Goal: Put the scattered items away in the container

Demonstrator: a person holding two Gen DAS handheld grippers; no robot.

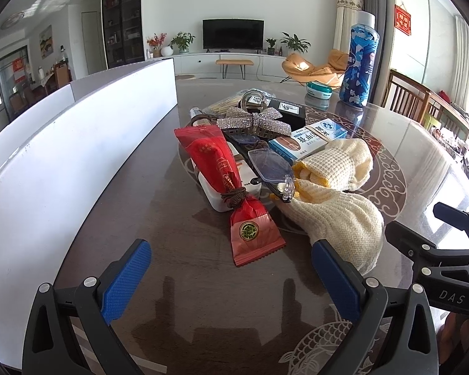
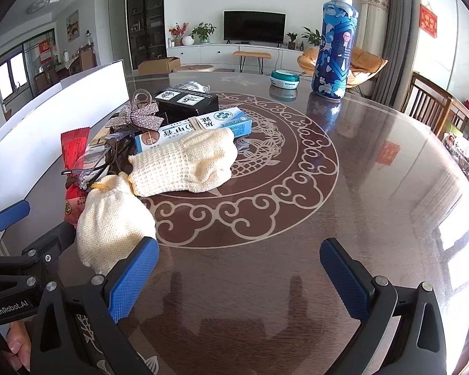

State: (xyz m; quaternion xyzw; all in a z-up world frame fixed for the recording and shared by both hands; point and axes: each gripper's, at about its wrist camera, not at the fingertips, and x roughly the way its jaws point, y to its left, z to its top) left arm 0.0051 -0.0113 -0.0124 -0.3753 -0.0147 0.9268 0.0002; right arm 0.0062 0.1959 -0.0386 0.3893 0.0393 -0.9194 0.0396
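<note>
Both tools hover low over the glossy tabletop [image 2: 375,162], jaws spread wide and holding nothing. The left tool [image 1: 231,284] faces the red snack packet [image 1: 231,187] at frame centre, probably lined up for a first pick; the right tool [image 2: 239,276] sits just beside the nearer knit glove [image 2: 112,222] at lower left of its view. The scattered items lie heaped together at mid-frame: a second knit glove [image 2: 187,165], a blue medicine box [image 1: 306,140], a rhinestone bow [image 1: 253,118], glasses [image 1: 270,167] and a black box [image 2: 187,101]. The white container [image 1: 62,143] fills the left of the left view; its inside is hidden, so its contents cannot be judged.
</note>
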